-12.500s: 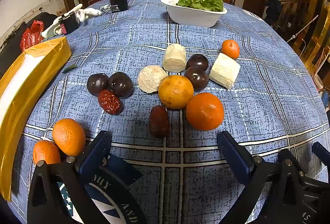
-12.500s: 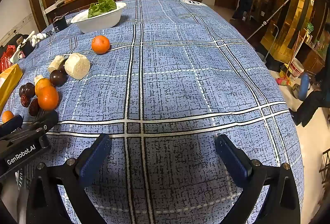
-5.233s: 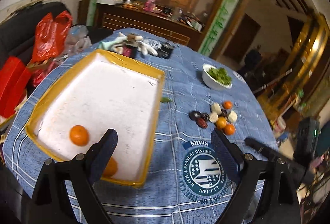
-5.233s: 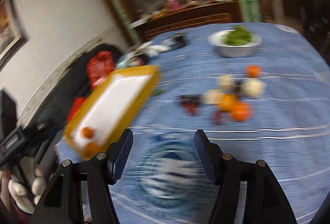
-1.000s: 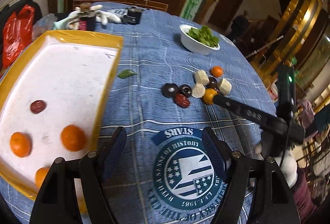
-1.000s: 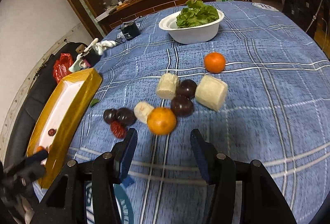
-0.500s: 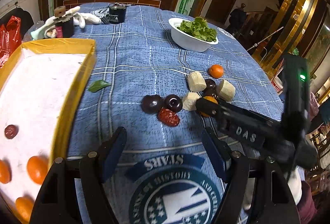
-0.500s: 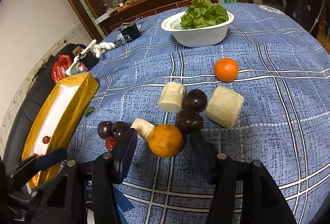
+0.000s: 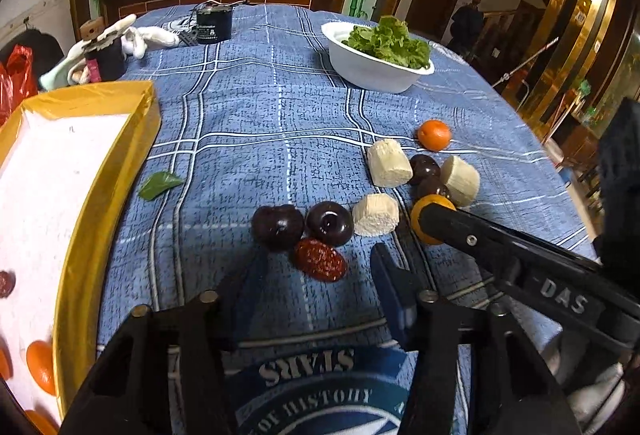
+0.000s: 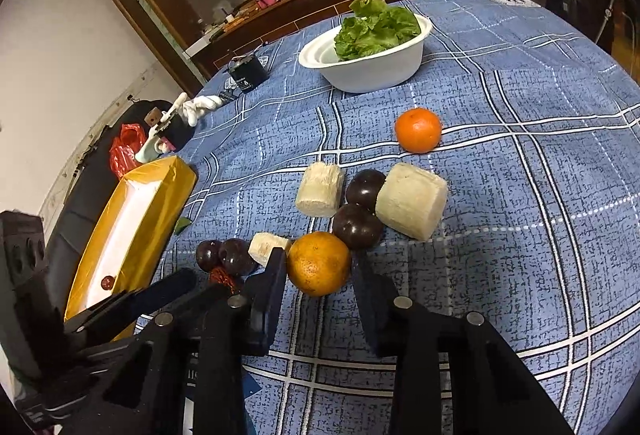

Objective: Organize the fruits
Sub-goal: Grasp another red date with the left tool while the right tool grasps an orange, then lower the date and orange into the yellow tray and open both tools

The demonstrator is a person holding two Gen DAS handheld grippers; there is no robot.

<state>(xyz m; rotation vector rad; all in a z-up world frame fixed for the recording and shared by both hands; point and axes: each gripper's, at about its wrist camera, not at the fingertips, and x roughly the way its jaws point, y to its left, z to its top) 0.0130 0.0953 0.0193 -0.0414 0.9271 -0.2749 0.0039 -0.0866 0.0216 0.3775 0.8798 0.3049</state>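
Loose fruit lies on the blue checked tablecloth. My right gripper is open, its fingers on either side of a large orange; the orange also shows in the left wrist view, partly behind the right gripper's finger. My left gripper is open, just short of a red date and two dark plums. White cut chunks, more plums and a small orange lie beyond. The yellow tray at the left holds oranges and a date.
A white bowl of lettuce stands at the back. A green leaf lies beside the tray. A black cup and white gloves sit at the far left edge of the table.
Both grippers have moved forward to the fruit pile. The right gripper's fingers have come round the large orange; the left has narrowed and closed in on the date.
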